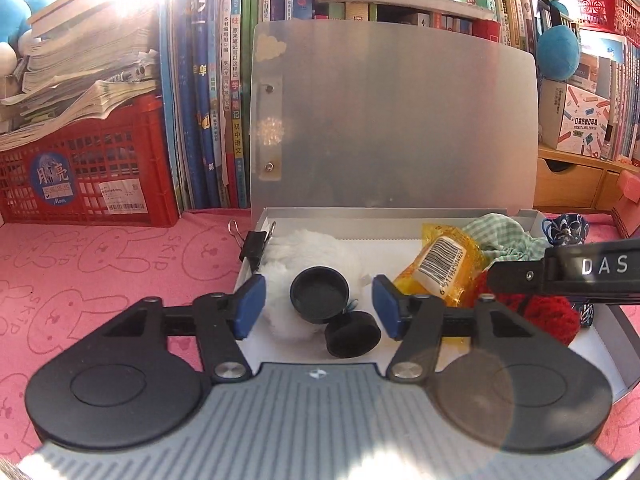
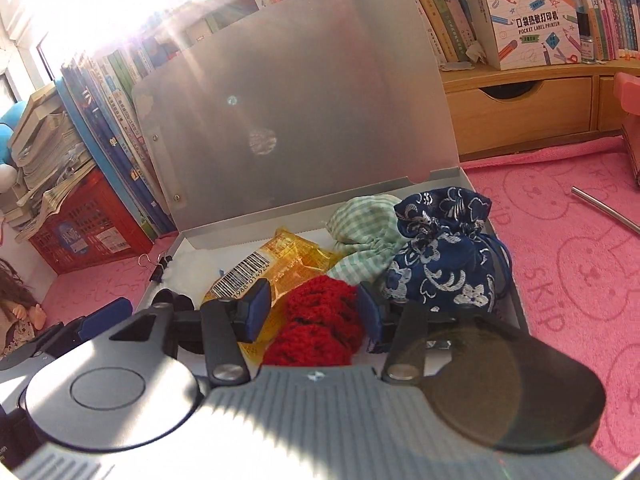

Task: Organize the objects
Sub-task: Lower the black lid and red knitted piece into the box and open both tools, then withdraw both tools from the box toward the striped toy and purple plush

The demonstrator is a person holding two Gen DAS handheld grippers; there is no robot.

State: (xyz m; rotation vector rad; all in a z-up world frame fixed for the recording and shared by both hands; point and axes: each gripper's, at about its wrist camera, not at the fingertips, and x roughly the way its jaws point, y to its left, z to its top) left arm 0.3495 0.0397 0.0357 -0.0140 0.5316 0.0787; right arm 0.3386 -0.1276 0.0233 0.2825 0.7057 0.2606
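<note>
An open grey box (image 1: 360, 213) with its lid up holds a white fluffy ball (image 1: 304, 256), two black round caps (image 1: 319, 292), a yellow packet with a barcode (image 1: 440, 264), a green checked pouch (image 1: 504, 236), a red knitted piece (image 1: 552, 312) and a blue floral pouch (image 2: 444, 260). My left gripper (image 1: 319, 306) is open over the box, its jaws either side of the black caps. My right gripper (image 2: 314, 312) is open with the red knitted piece (image 2: 320, 320) between its jaws, not squeezed. The right gripper's arm also shows in the left wrist view (image 1: 568, 272).
A black binder clip (image 1: 250, 244) sits on the box's left rim. The box stands on a pink rabbit-print mat (image 1: 100, 272). A red crate (image 1: 88, 168) with papers, upright books (image 1: 208, 100) and a wooden drawer unit (image 2: 520, 112) stand behind. A metal rod (image 2: 604, 210) lies on the mat at right.
</note>
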